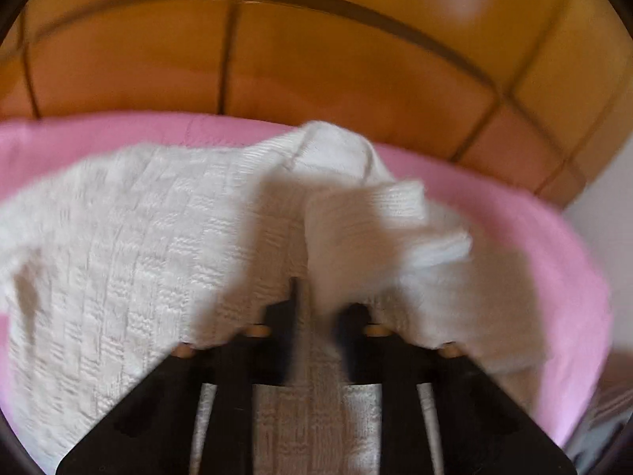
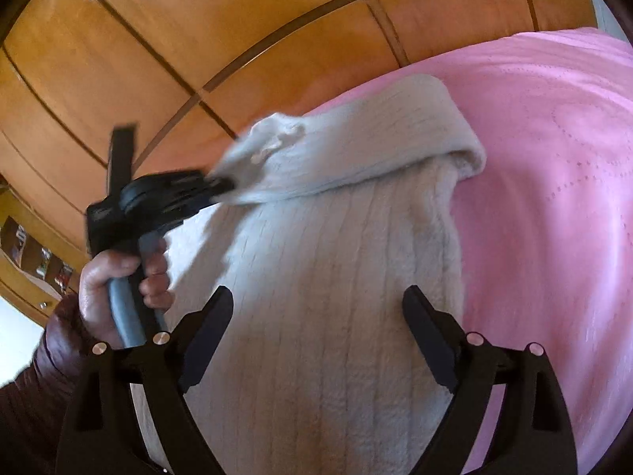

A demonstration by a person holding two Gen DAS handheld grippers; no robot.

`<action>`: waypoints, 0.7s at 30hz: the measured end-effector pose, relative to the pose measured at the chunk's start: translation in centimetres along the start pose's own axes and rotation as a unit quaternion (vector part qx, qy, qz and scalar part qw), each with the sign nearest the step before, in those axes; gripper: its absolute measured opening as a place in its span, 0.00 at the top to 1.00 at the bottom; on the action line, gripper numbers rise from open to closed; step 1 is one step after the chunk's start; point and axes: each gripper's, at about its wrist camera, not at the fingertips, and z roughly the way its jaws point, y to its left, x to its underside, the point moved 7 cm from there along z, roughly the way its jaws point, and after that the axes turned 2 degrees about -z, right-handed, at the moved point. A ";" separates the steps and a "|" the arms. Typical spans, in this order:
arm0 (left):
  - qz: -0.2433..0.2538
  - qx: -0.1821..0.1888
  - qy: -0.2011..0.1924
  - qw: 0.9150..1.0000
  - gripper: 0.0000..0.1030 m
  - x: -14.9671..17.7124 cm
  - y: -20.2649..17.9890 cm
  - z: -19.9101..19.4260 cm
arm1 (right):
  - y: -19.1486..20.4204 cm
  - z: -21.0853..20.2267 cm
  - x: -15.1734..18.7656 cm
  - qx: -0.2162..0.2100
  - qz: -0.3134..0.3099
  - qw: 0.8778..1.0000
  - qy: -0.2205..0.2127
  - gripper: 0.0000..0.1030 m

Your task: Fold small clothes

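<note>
A white knitted garment [image 2: 316, 277] lies on a pink blanket [image 2: 554, 158]. My left gripper [image 1: 314, 304] is shut on a fold of the garment [image 1: 158, 237], pinching the cloth between its black fingers. In the right wrist view the left gripper [image 2: 221, 190] holds one end of the garment lifted and pulled over the rest, making a fold across the top. My right gripper [image 2: 316, 316] is open and empty, hovering over the middle of the garment with its fingers wide apart.
A wooden panelled headboard or wardrobe [image 2: 198, 39] rises behind the pink blanket [image 1: 534, 237]. The person's hand [image 2: 118, 277] grips the left tool's handle. A shelf with small items [image 2: 35, 253] shows at far left.
</note>
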 end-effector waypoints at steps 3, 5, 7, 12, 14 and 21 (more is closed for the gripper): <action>-0.044 0.034 -0.017 0.998 0.94 -0.4 2.7 -1.9 | -0.4 0.0 -1.2 -0.004 0.013 1.000 -0.013 0.15; -0.073 0.068 0.007 0.995 0.94 0.1 4.3 -2.0 | -0.4 0.1 -1.9 -0.009 0.019 1.000 -0.021 0.15; -0.101 0.061 0.015 0.993 0.89 0.7 6.2 -2.1 | 0.0 0.4 -2.8 -0.006 0.013 1.000 -0.027 0.15; -0.198 0.096 0.025 0.975 0.71 1.9 10.6 -2.4 | 1.3 1.3 -5.8 0.007 0.000 0.999 -0.044 0.15; -0.226 0.113 0.024 0.967 0.71 1.3 11.6 -2.5 | 1.7 1.9 -7.1 0.020 -0.010 0.999 -0.049 0.15; -0.160 0.080 -0.009 0.984 0.95 -0.2 11.2 -4.2 | 3.0 6.3 -8.7 0.051 -0.036 0.998 -0.026 0.15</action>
